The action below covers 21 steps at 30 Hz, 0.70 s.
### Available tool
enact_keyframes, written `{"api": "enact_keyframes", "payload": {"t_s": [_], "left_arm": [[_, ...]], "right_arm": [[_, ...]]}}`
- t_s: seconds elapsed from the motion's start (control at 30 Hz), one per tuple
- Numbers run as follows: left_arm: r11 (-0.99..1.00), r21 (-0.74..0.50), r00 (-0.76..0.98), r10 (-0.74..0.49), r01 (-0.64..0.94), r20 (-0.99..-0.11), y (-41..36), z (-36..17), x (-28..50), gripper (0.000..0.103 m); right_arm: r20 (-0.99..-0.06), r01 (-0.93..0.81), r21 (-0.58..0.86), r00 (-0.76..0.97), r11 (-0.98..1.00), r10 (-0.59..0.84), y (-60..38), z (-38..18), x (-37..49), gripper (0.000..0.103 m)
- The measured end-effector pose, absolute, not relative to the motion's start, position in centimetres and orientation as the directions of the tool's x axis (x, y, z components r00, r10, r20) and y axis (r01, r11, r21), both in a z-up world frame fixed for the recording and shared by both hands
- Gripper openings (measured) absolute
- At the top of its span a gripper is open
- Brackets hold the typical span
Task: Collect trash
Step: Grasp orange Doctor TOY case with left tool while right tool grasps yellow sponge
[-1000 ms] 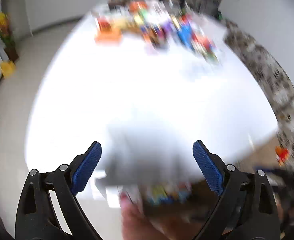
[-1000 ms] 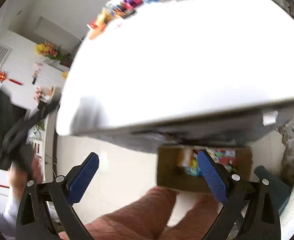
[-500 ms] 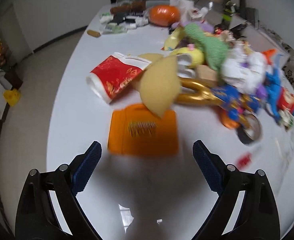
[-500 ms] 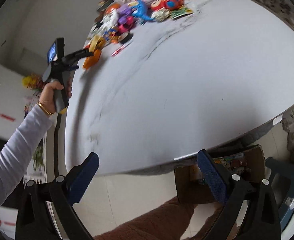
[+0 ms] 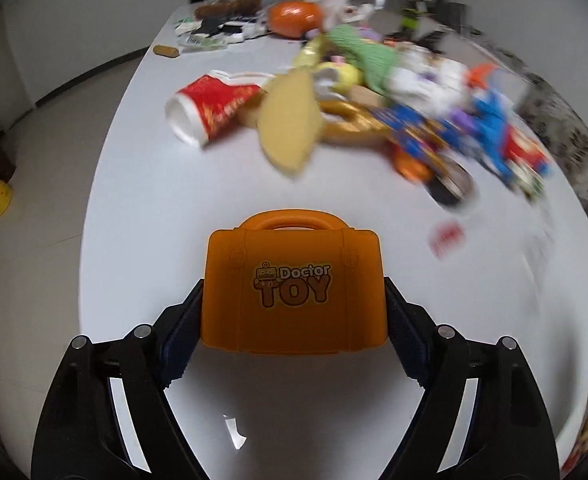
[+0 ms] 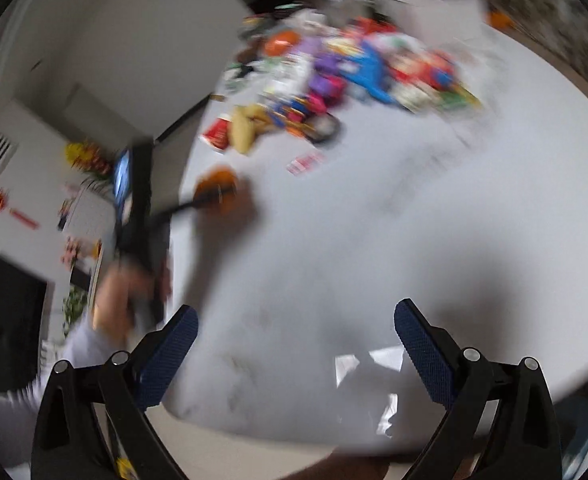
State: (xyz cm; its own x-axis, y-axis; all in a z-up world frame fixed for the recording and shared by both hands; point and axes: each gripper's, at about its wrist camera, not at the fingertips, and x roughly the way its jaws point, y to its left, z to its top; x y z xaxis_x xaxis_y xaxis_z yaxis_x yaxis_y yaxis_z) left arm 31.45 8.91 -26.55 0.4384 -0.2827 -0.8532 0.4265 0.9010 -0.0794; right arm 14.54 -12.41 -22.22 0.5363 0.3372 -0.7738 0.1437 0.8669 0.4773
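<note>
An orange "Doctor TOY" case (image 5: 294, 284) sits between the fingers of my left gripper (image 5: 293, 320), which is shut on its two sides above the white table (image 5: 153, 220). In the blurred right wrist view the same case (image 6: 221, 190) shows at the table's left edge, held by the left gripper. My right gripper (image 6: 296, 344) is open and empty over the near part of the table (image 6: 414, 240).
A heap of toys and litter lies beyond the case: a red paper cup (image 5: 209, 110), a yellow sponge (image 5: 289, 132), a gold ring (image 5: 350, 124), blue and red toys (image 5: 494, 136). A small red wrapper (image 5: 446, 238) lies to the right. Floor is at the left.
My left gripper has swung from the box below the table to the pile, moved onto the orange case and shut on it. My right gripper has risen over the table.
</note>
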Motion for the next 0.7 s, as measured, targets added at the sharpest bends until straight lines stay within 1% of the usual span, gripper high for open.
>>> {"api": "enact_keyframes", "payload": {"t_s": [0.1,0.17,0.23,0.33,0.37,0.47,0.5,0.53,0.57,0.63,0.7], "left_arm": [[0.889,-0.127,0.414,-0.327,0.440,-0.850,11.0,-26.2,25.9,0.080],[0.894,-0.150,0.407,-0.335,0.422,-0.850,12.8,-26.1,22.5,0.080],[0.900,-0.176,0.398,-0.343,0.398,-0.851,14.5,-26.0,19.7,0.080],[0.909,-0.219,0.374,-0.352,0.355,-0.858,16.9,-25.9,16.6,0.080],[0.912,-0.234,0.371,-0.357,0.337,-0.857,17.7,-25.8,15.7,0.080],[0.920,-0.246,0.377,-0.354,0.305,-0.856,19.1,-25.4,14.1,0.080],[0.925,-0.246,0.385,-0.349,0.291,-0.855,19.5,-25.2,13.7,0.080],[0.927,-0.255,0.391,-0.350,0.275,-0.851,19.9,-25.1,13.3,0.080],[0.928,-0.261,0.395,-0.351,0.264,-0.849,20.1,-25.0,13.1,0.080],[0.933,-0.257,0.407,-0.343,0.251,-0.846,20.2,-24.8,12.8,0.080],[0.934,-0.261,0.415,-0.344,0.245,-0.842,20.1,-24.7,12.4,0.080]], "right_arm": [[-0.764,0.051,0.450,0.540,0.892,0.354,-10.2,-22.3,21.9,0.097],[-0.760,0.015,0.461,0.522,0.887,0.386,-8.7,-23.1,26.7,0.097],[-0.759,0.002,0.490,0.494,0.872,0.425,-6.8,-24.5,31.7,0.096],[-0.764,0.038,0.529,0.457,0.848,0.456,-4.9,-27.0,37.1,0.090],[-0.774,0.068,0.529,0.448,0.846,0.447,-4.4,-28.2,39.1,0.084],[-0.816,0.128,0.461,0.449,0.878,0.363,-3.2,-30.4,43.1,0.080],[-0.829,0.134,0.428,0.452,0.894,0.329,-2.8,-30.7,44.0,0.077],[-0.839,0.145,0.404,0.451,0.903,0.303,-2.6,-31.0,44.6,0.073],[-0.830,0.144,0.398,0.477,0.906,0.288,-2.4,-30.9,45.2,0.057],[-0.844,0.143,0.385,0.453,0.912,0.286,-2.1,-31.3,46.0,0.028],[-0.845,0.132,0.387,0.448,0.913,0.293,-2.1,-31.2,45.7,0.027]]}}
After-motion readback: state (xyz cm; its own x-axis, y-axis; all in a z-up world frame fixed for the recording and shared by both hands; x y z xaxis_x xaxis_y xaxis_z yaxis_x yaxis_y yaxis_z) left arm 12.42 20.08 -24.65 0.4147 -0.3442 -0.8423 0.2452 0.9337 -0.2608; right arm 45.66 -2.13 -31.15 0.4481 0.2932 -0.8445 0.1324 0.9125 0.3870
